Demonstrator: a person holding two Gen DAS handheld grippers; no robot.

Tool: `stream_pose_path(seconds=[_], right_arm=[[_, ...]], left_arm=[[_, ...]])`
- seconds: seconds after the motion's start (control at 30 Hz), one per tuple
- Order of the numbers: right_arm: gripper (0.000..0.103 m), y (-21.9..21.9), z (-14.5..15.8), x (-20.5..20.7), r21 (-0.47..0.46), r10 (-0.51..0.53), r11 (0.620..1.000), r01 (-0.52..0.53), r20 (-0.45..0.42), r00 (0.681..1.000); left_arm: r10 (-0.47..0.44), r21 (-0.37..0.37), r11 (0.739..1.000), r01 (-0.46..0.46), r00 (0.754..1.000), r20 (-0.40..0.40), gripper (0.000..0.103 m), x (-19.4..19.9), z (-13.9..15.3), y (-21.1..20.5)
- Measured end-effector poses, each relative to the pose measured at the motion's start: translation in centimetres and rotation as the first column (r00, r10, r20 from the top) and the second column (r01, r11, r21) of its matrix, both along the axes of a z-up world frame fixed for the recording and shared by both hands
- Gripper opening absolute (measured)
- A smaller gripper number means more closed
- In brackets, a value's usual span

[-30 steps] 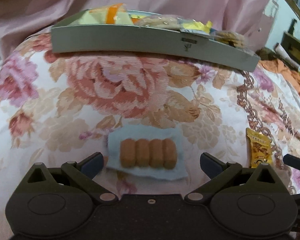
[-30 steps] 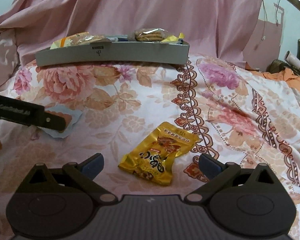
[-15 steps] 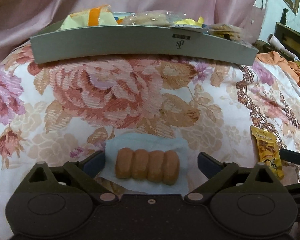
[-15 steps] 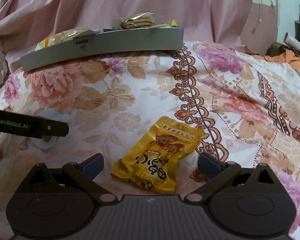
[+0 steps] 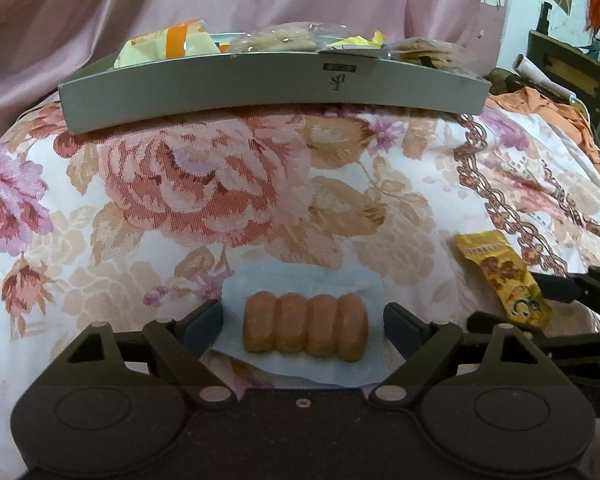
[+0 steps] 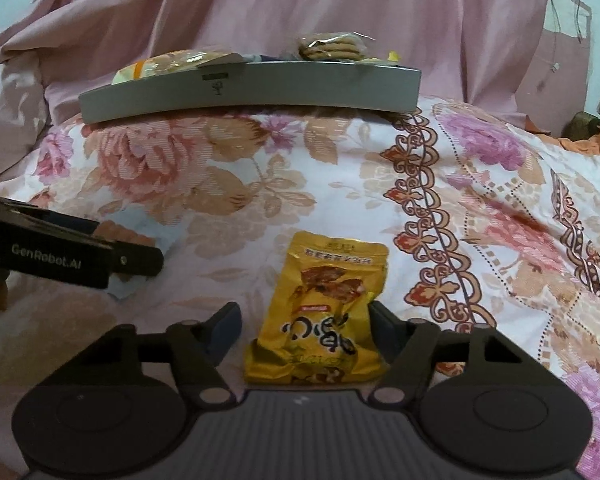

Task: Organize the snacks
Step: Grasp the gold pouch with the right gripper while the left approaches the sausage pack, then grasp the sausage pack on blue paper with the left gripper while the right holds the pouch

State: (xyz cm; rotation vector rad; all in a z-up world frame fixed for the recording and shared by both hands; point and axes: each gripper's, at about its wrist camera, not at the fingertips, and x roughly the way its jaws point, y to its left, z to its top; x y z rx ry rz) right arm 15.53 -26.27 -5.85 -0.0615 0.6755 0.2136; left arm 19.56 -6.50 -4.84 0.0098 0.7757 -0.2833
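Observation:
A packet of four orange-brown rolls (image 5: pixel 306 328) in a pale blue wrapper lies on the floral bedspread. My left gripper (image 5: pixel 302 322) straddles it with jaws closing; the pads stand just clear of the rolls. A yellow snack packet (image 6: pixel 324 312) lies between the fingers of my right gripper (image 6: pixel 304 324). Those jaws are closing too: the right pad touches the packet's edge, while a gap shows on the left. The grey tray (image 5: pixel 260 92) (image 6: pixel 260 92) at the back holds several wrapped snacks. The yellow packet (image 5: pixel 500 272) also shows in the left wrist view.
A pink sheet (image 6: pixel 300 8) hangs behind the tray. An orange cloth (image 5: pixel 560 116) and dark wooden furniture (image 5: pixel 572 68) sit at the far right. One of the left gripper's fingers (image 6: pixel 136 261) reaches in from the left edge of the right wrist view.
Both grippers came forward over their packets, which now lie between the fingers. Both pairs of jaws have narrowed, the right one more. The tray looks closer in both views.

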Motion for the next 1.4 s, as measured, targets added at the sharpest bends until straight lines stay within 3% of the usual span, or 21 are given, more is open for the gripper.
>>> stream_pose_path(seconds=[0.63, 1.07, 1.23, 1.4], right_arm=[[0.059, 2.4, 0.1, -1.7, -0.019, 0.088, 0.996, -0.088, 0.004, 0.996], [0.06, 4.5, 0.2, -3.3, 0.044, 0.243, 0.969, -0.243, -0.012, 0.97], [0.067, 4.8, 0.2, -3.7, 0.027, 0.255, 0.967, -0.255, -0.009, 0.967], [0.083, 4.5, 0.1, -3.7, 0.004, 0.219, 0.976, -0.219, -0.018, 0.976]], left_arm=[[-0.018, 0.023, 1.0, 0.021, 0.994, -0.109, 0.087, -3.7, 1.2, 2.3], [-0.015, -0.033, 0.999, 0.011, 0.993, -0.115, 0.088, -7.5, 1.2, 4.7], [-0.044, 0.013, 0.999, 0.046, 0.994, -0.103, 0.089, -7.7, 1.0, 4.1], [-0.076, 0.03, 0.996, 0.08, 0.992, -0.104, 0.093, -7.6, 0.8, 3.8]])
